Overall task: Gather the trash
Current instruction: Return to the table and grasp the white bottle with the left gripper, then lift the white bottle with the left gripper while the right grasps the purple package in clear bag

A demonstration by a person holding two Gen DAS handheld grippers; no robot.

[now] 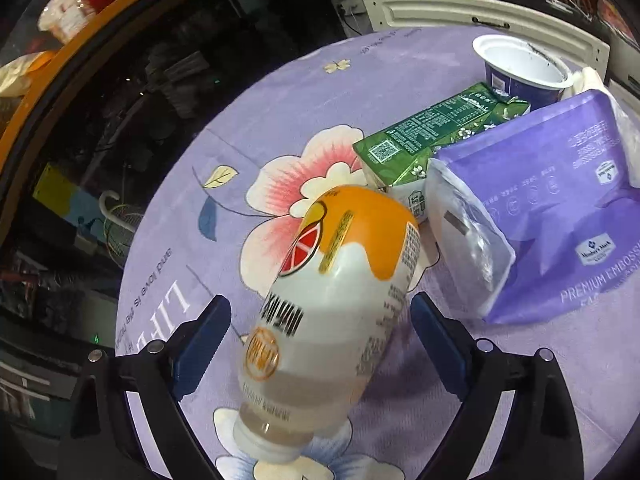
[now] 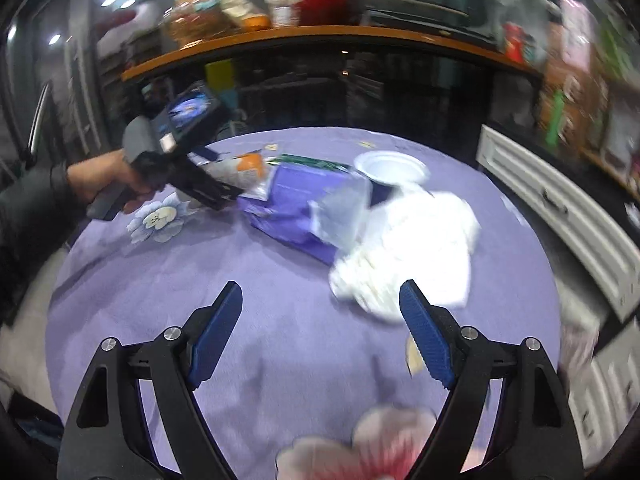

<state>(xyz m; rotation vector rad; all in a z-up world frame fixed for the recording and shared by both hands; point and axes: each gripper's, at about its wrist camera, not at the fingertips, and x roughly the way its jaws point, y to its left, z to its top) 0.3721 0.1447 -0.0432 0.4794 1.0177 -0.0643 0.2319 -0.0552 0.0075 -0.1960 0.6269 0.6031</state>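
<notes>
In the left wrist view an orange-and-white plastic bottle [image 1: 332, 300] lies between the wide-open fingers of my left gripper [image 1: 320, 320]; neither pad touches it. Beyond it lie a green carton [image 1: 424, 132], a purple tissue pack [image 1: 552, 208] and a blue-and-white yogurt cup [image 1: 520, 68]. In the right wrist view my right gripper [image 2: 320, 312] is open and empty above the purple cloth. Crumpled white paper [image 2: 404, 248] lies just beyond its right finger. The left gripper [image 2: 192, 176] shows there over the bottle [image 2: 244, 172], beside the purple pack [image 2: 296, 208] and cup [image 2: 390, 168].
The round table has a purple flowered cloth [image 1: 280, 92]. A white cabinet [image 2: 560, 208] stands close on the right. A dark glass counter with an orange top [image 2: 320, 40] holding jars and a red vase stands behind the table.
</notes>
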